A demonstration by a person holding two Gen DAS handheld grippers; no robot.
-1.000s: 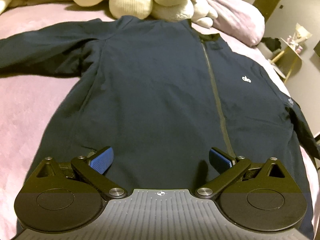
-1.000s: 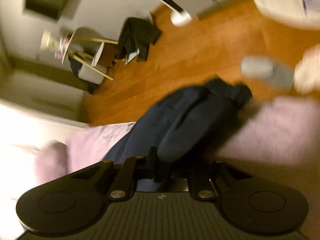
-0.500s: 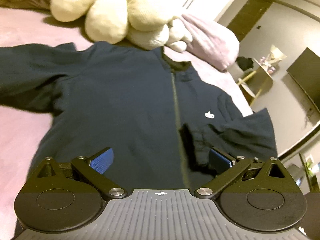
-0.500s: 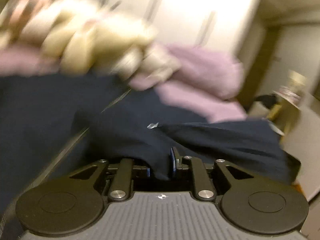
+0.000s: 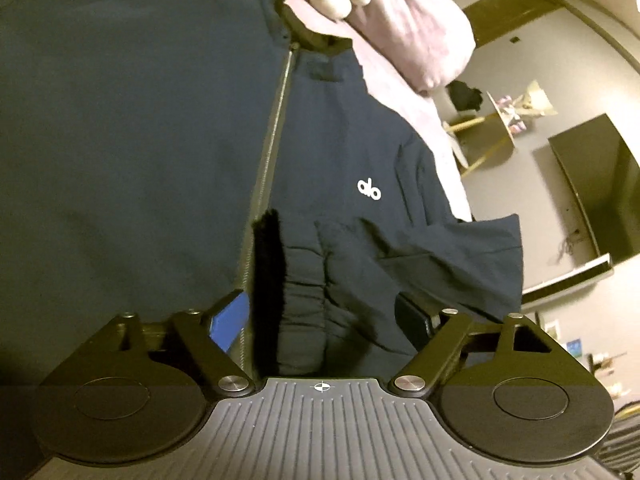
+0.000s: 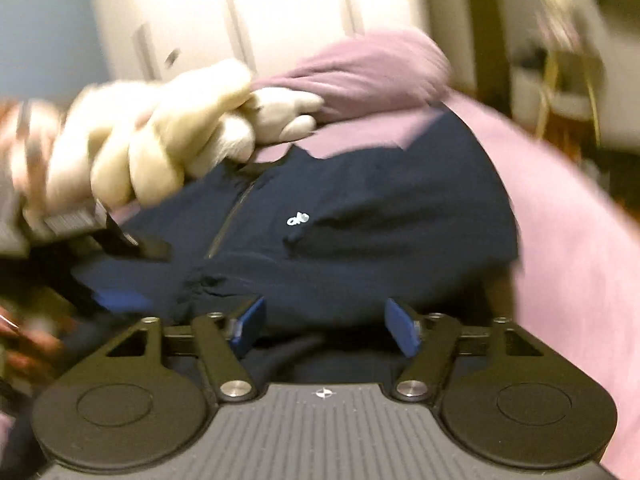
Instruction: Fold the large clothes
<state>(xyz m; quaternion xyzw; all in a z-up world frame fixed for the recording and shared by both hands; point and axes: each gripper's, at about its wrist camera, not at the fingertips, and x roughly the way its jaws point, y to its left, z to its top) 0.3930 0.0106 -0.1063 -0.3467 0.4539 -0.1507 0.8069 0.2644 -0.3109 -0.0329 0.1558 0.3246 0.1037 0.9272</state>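
1. Change from a second ago: the right sleeve (image 5: 404,256) of the dark navy zip-front jacket (image 5: 140,140), then hanging off the bed edge, now lies folded across the chest; the right gripper (image 6: 326,326), then clamped on it, has let go with its blue pads spread wide.
2. Position: jacket lies front-up on the pink bedsheet (image 6: 580,248), collar toward the cream plush toy (image 6: 168,148) and lilac pillow (image 5: 420,32). The sleeve's black cuff (image 5: 269,280) rests just beside the grey zip (image 5: 276,120).
3. Left gripper (image 5: 324,316): pads wide apart over the cuff and gathered sleeve, holding nothing.
4. Handling, judged: thin, soft fabric, light, limp, creases readily where bunched. It probably slides on itself, so pinch seams, cuff or hem rather than open panel.
5. Writing: small white looped logo (image 5: 369,189) on the chest, reads roughly "alo"; right view too blurred to confirm.
6. Surroundings: dark television (image 5: 596,188) beyond the bed.
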